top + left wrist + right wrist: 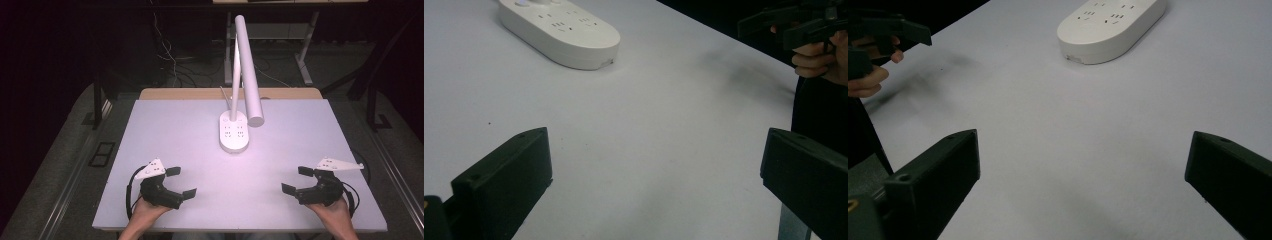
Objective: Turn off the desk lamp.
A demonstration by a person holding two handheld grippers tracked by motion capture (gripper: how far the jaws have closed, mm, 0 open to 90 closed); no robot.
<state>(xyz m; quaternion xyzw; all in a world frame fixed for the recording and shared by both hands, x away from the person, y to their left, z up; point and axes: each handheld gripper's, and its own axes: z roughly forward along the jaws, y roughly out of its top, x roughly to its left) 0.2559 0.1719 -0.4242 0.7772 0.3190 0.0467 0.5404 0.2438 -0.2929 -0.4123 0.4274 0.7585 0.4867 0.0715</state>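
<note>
One desk lamp [235,131], two grippers, one white tabletop [175,130]. The lamp's oval base sits near the middle of the tabletop, a little toward the far edge, with its stem rising and the long tube head [248,70] slanting above it. Left gripper [181,182] rests by the near left corner, jaws wide apart, nothing between them. Right gripper [297,180] sits by the near right corner, jaws just as wide, nothing held. The lamp lies well apart from both, ahead and between them. The high view gives the stem and head; the left gripper view catches the base [560,31] with its sockets, and so does the right gripper view [1111,26], each with the other hand off to the side.
</note>
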